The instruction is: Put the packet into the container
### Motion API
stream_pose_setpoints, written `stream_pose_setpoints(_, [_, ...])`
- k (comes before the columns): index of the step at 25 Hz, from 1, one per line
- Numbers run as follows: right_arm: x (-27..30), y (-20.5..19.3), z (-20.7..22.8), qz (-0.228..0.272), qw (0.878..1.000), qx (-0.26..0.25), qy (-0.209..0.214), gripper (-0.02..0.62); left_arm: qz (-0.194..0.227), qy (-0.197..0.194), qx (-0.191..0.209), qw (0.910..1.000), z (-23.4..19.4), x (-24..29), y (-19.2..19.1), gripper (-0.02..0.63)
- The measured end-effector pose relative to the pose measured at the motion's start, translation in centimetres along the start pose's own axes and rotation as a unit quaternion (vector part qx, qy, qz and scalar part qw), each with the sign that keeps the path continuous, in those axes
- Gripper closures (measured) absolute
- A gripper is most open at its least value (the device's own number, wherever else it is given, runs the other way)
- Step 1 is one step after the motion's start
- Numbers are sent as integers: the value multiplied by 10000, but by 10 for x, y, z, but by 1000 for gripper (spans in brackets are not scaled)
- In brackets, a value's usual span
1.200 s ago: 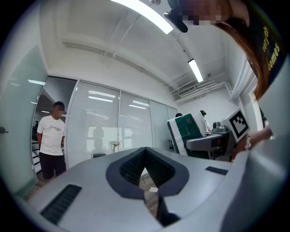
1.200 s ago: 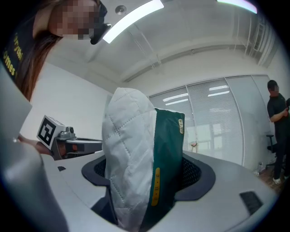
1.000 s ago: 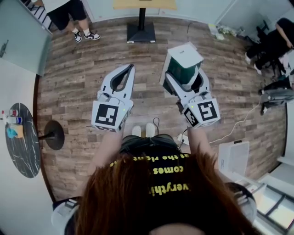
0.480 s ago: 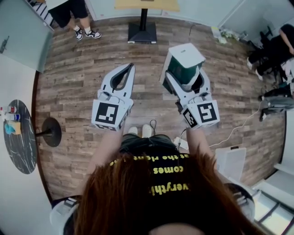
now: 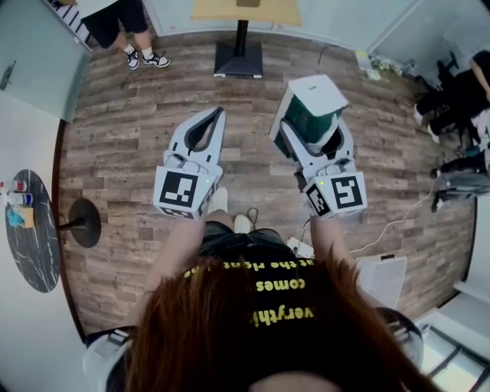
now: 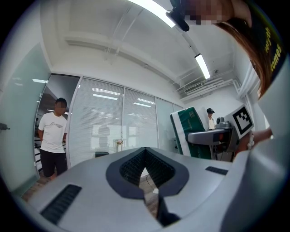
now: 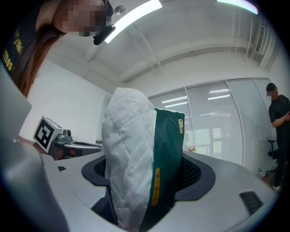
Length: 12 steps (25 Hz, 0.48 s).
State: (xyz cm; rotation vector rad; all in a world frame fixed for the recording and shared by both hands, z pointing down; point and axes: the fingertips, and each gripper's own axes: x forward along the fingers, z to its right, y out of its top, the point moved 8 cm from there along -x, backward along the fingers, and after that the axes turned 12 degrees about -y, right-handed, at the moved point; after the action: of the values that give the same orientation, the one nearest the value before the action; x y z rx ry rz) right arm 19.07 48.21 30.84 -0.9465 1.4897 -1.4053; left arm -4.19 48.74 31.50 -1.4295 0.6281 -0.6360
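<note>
My right gripper (image 5: 311,132) is shut on a green and white quilted packet (image 5: 310,106), held upright above the wooden floor. In the right gripper view the packet (image 7: 138,158) stands between the two jaws and fills the middle. My left gripper (image 5: 217,113) is level with it on the left, its jaws shut at the tips with nothing between them. The left gripper view shows those tips (image 6: 145,150) meeting, and the packet (image 6: 190,131) in the other gripper off to the right. No container is in view.
A table pedestal base (image 5: 239,55) stands ahead. A round dark table (image 5: 34,230) and a black stand base (image 5: 83,223) are at the left. A person (image 5: 122,23) stands far left, another sits at the right (image 5: 459,99). Cables and a white box (image 5: 383,279) lie at right.
The floor has slid slightly under the view and the feet below have shifted, one forward. Both grippers keep their pose, and the packet stays in the right one.
</note>
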Motion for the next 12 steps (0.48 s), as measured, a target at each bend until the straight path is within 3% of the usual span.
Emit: stream_pose_setpoints(12, [92, -9, -7, -22, 9999, -58, -138, 212, 106, -190, -17, 9998, -89, 52, -5, 606])
